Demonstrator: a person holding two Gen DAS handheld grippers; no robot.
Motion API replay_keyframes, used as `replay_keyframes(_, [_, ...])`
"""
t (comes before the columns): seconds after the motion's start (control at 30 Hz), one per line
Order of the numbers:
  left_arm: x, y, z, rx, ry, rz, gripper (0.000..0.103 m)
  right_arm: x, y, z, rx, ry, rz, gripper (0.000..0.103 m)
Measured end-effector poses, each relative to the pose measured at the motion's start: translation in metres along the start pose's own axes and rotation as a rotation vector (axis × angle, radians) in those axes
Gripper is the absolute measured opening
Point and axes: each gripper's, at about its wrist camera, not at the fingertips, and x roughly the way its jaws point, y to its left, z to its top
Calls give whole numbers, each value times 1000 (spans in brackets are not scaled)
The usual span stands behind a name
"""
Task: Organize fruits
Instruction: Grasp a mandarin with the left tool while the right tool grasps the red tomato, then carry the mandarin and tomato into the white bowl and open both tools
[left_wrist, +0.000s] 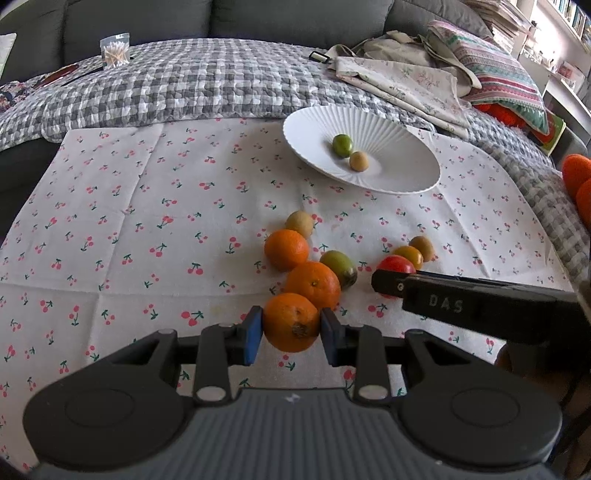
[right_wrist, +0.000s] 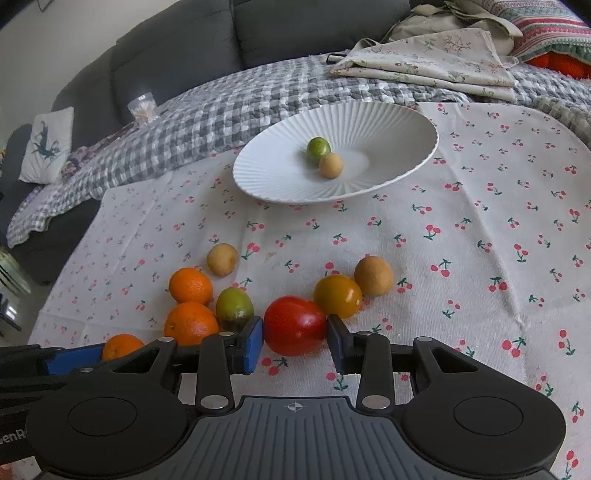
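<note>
Cherry-print cloth (right_wrist: 480, 184) covers the work surface, with a grey checked quilt (left_wrist: 184, 85) and a dark sofa behind it. Toward the far edge of the cloth sits a white ribbed plate (right_wrist: 399, 125), already holding a green fruit (right_wrist: 317, 147) and a small tan one (right_wrist: 331, 165). The rest of the fruit lies loose in a cluster near the cloth's near edge.

Left gripper (left_wrist: 291, 325) is clamped on an orange (left_wrist: 291, 320), its blue pads pressed on opposite sides at the widest part. Right gripper (right_wrist: 295, 332) has its pads against the flanks of a red tomato (right_wrist: 294, 325), which looks gripped, though the right pad's contact is hard to confirm.

I judge the orange firm and fairly heavy, with a dimpled skin that gives good purchase; a hold across its middle suits it. The tomato is likely softer, smooth and slippery, and could bruise or squirt out under a hard squeeze, so a gentle hold across its broadest part seems best. Round fruit may also roll on the sloped plate, so each should be set down low near the plate's centre.
</note>
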Motion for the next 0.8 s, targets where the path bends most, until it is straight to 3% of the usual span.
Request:
replay_keyframes(0.33, [-8,8,7,-38,-29,-16,31,-20,-12,7,102,-5,79,36])
replay_keyframes(0.8, [-8,-6,30,-14,-95,-29,31,-50,-38,31,180,-105,58,36])
